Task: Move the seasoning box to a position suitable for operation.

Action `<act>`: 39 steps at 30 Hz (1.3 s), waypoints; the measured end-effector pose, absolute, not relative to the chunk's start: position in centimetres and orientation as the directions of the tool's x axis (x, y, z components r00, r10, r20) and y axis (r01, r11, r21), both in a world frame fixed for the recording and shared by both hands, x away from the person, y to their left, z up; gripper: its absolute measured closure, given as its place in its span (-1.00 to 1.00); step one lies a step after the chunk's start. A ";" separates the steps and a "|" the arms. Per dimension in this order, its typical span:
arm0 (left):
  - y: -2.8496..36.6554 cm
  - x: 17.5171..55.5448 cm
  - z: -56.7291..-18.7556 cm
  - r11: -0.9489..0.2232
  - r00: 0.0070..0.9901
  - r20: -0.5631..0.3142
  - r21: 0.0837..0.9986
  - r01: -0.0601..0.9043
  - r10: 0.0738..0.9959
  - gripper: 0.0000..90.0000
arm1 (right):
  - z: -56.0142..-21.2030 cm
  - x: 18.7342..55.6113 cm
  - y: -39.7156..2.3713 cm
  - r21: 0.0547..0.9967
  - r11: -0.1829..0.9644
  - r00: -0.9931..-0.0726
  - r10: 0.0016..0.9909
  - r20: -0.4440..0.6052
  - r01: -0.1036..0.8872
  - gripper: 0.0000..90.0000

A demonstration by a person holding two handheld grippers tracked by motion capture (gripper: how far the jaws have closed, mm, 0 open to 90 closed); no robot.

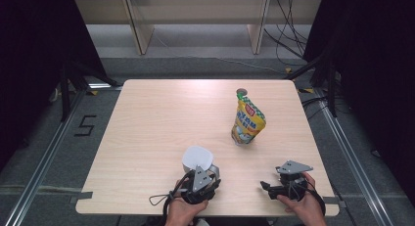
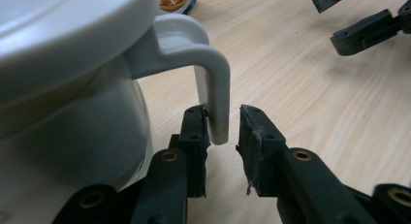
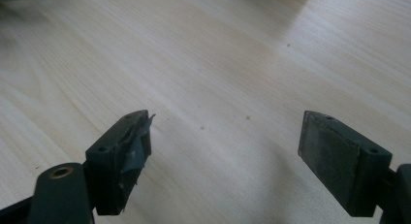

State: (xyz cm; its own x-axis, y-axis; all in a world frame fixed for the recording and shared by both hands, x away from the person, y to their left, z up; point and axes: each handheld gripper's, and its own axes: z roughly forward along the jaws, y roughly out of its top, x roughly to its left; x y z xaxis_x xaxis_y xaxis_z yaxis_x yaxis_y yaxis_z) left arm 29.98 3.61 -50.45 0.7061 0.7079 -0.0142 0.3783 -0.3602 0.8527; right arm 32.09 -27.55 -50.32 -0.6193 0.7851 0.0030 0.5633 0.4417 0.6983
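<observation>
The white cup stands near the table's front edge. Its handle sits between the left tool's jaws — touched by one pad, not clamped. A centred, firm squeeze is needed before lifting. The right tool is held open and empty.

Left gripper has its jaws narrowly parted, slightly loose; right gripper is held level, jaws wide apart.
</observation>
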 end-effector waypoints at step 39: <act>13.1 29.7 -50.5 -0.344 0.709 -0.041 0.853 0.392 0.704 0.87 | -50.4 32.1 -27.6 0.707 0.447 -0.632 0.775 0.001 0.549 -0.55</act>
State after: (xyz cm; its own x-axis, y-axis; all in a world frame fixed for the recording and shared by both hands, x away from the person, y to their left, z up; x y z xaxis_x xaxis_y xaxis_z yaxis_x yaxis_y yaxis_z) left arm 29.74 13.07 -50.50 0.7085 0.7045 -0.0411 0.3919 -0.3443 0.8532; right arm 32.14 -27.63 -50.40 -0.6320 0.7749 0.0007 0.5487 0.4469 0.7066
